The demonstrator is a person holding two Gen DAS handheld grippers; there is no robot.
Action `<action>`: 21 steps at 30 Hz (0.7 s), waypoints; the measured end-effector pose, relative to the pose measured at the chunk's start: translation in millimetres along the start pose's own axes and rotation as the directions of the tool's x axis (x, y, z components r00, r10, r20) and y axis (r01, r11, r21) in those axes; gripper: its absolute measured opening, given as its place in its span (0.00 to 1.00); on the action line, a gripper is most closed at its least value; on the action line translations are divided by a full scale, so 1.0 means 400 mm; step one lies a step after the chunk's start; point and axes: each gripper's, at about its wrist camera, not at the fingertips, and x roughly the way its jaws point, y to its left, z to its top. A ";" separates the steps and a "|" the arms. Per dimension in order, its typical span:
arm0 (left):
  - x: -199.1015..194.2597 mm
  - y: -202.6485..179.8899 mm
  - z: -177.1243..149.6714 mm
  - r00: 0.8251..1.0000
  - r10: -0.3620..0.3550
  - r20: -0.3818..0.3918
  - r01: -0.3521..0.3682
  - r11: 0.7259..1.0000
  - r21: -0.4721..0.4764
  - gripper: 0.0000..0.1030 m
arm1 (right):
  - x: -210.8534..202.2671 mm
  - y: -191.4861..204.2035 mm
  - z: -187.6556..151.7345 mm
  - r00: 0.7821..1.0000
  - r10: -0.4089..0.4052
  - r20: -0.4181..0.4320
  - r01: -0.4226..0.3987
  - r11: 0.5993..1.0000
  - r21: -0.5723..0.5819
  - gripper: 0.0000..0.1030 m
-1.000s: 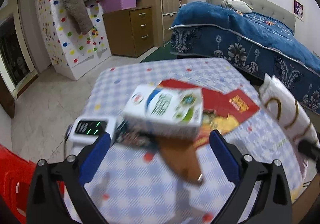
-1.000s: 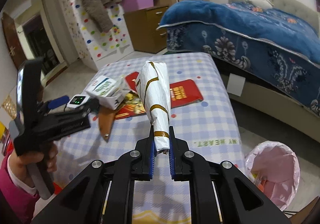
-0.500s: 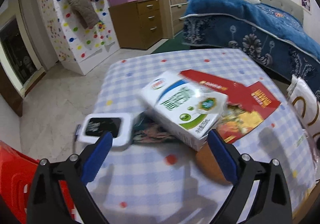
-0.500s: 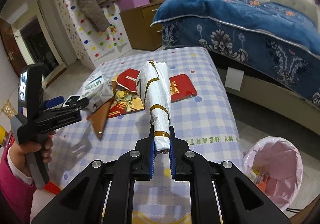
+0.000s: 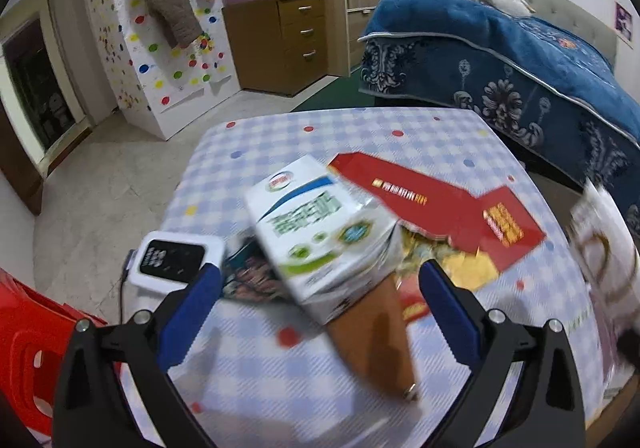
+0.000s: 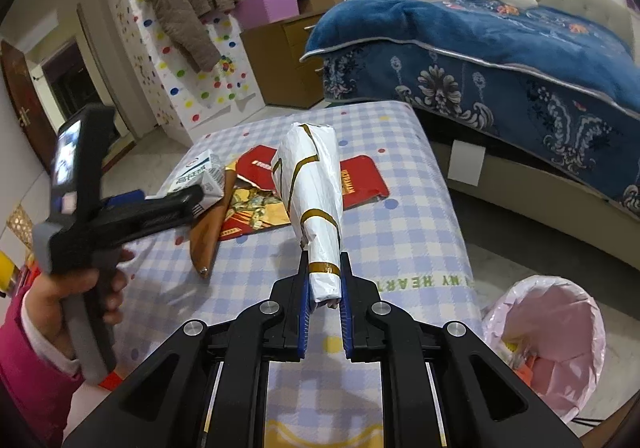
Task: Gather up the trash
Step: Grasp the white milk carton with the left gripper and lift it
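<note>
Right wrist view: the right gripper [image 6: 324, 302] pinches a wrapper [image 6: 314, 200]. The left gripper [image 5: 320, 288], open, should go slow and close around the box [image 5: 320, 236].

My right gripper [image 6: 323, 290] angles downward, jaws nearly closed and clamping. My left gripper [image 5: 318, 288] also tilts down, jaws spread wide, my left hand [image 6: 86, 298] wrapped around its handle.

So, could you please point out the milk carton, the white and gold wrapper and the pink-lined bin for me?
milk carton [image 5: 320, 232]: left wrist view, on its printed top face.
white and gold wrapper [image 6: 316, 184]: right wrist view, on its middle.
pink-lined bin [image 6: 560, 328]: right wrist view, on the liner's inner wall.
</note>
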 end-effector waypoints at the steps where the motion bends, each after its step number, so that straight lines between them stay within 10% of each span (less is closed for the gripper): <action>1: 0.015 -0.011 0.011 1.000 0.027 -0.005 -0.027 1.000 -0.008 0.93 | 0.000 -0.005 -0.001 1.000 -0.003 0.000 0.003 1.000 0.003 0.13; 9: 0.089 -0.026 0.045 0.988 0.136 -0.076 -0.140 0.989 -0.046 0.93 | 0.007 -0.042 -0.006 1.000 -0.004 -0.009 0.004 1.000 0.029 0.13; 21: -0.013 0.018 -0.014 0.997 -0.077 -0.007 0.076 0.997 -0.032 0.80 | -0.026 -0.024 -0.017 1.000 -0.006 0.021 0.006 1.000 0.021 0.12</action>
